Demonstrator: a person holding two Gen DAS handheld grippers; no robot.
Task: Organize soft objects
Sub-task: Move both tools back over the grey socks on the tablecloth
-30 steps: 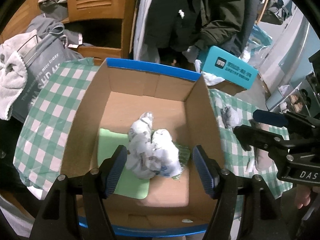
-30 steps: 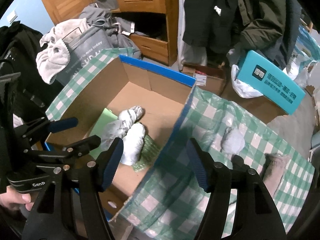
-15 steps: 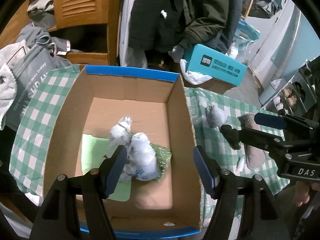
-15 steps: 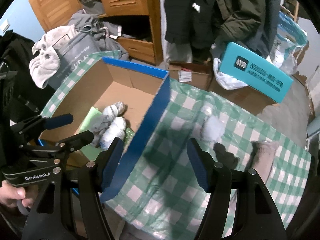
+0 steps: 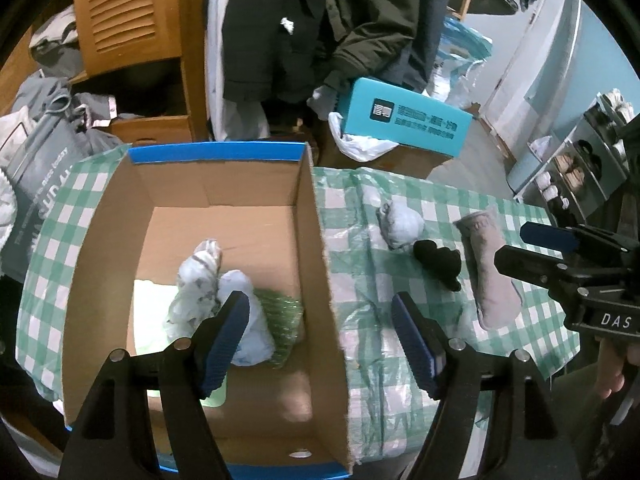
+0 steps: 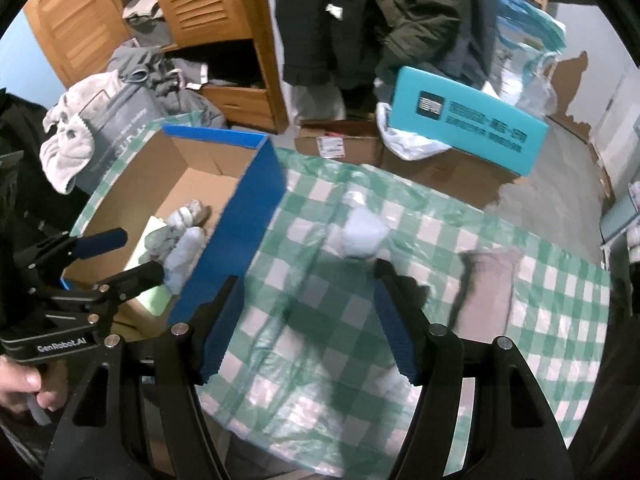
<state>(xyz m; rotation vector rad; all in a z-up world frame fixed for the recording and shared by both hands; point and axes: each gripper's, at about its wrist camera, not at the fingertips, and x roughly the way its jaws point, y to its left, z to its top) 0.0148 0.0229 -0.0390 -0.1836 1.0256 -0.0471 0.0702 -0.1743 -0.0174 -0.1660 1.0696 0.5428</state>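
An open cardboard box [image 5: 316, 280] with blue edges stands on a green checked tablecloth [image 5: 360, 280]. It holds rolled pale socks [image 5: 200, 284], a green knitted piece [image 5: 282, 316] and a light green cloth [image 5: 150, 300]. To its right on the cloth lie a pale blue sock ball [image 5: 402, 226], a black sock [image 5: 438, 262] and a grey-pink sock [image 5: 490, 272]. My left gripper [image 5: 320, 340] is open and empty above the box's right wall. My right gripper [image 6: 308, 324] is open and empty above the cloth, with the pale blue ball [image 6: 362, 234] and black sock [image 6: 408, 290] ahead.
A teal box [image 5: 404, 122] sits on cardboard cartons behind the table. A wooden cabinet [image 5: 132, 24] with piled clothes and hanging dark jackets [image 5: 320, 28] stand at the back. A grey bag [image 5: 36, 176] is at the left. A shoe rack [image 5: 580, 168] is at the right.
Both grippers have moved to the right, away from the box's middle toward the socks on the cloth. Both stay open and empty. The right view is blurred by motion.
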